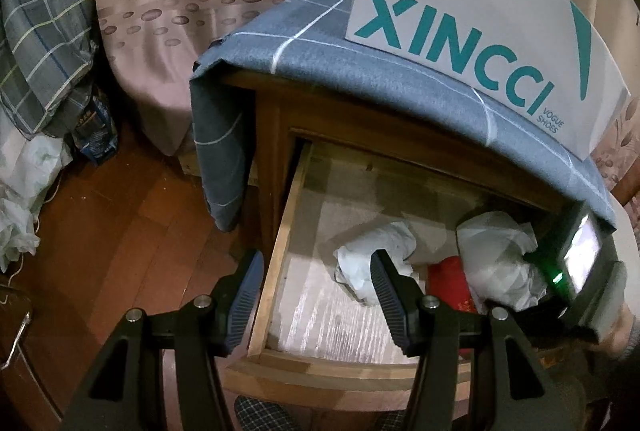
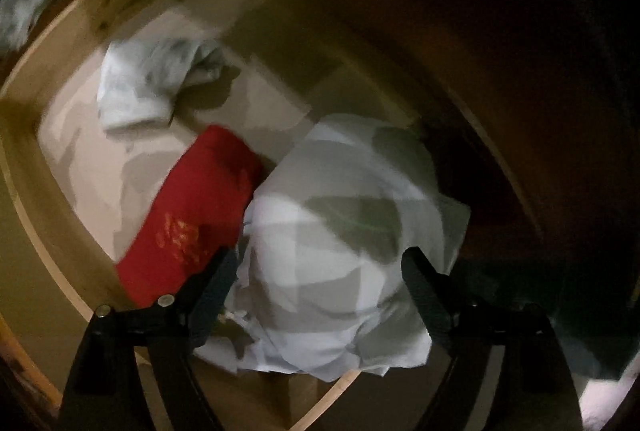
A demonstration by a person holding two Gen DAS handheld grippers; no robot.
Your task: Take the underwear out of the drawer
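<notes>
The wooden drawer [image 1: 280, 255] stands pulled out of a nightstand. On its pale liner lie a small crumpled white garment [image 1: 376, 259], a red folded item [image 1: 448, 279] and a larger white cloth bundle [image 1: 496, 251]. My left gripper [image 1: 316, 291] hangs open above the drawer's left wall, holding nothing. The right gripper's housing [image 1: 576, 263] reaches in from the right, its fingertips hidden by the bundle. In the blurred right wrist view, my right gripper [image 2: 320, 287] is open wide, with the white bundle [image 2: 332, 231] between its fingers; the red item [image 2: 192, 215] and small garment [image 2: 152, 83] lie to the left.
A blue-grey checked cloth [image 1: 360, 71] covers the nightstand, and a white shoe box [image 1: 480, 11] stands on it. A bed with a leaf-pattern sheet [image 1: 180, 11] is behind. Wooden floor [image 1: 120, 211] lies left, with plaid bedding [image 1: 44, 31] and bags beyond. The drawer's back is dark.
</notes>
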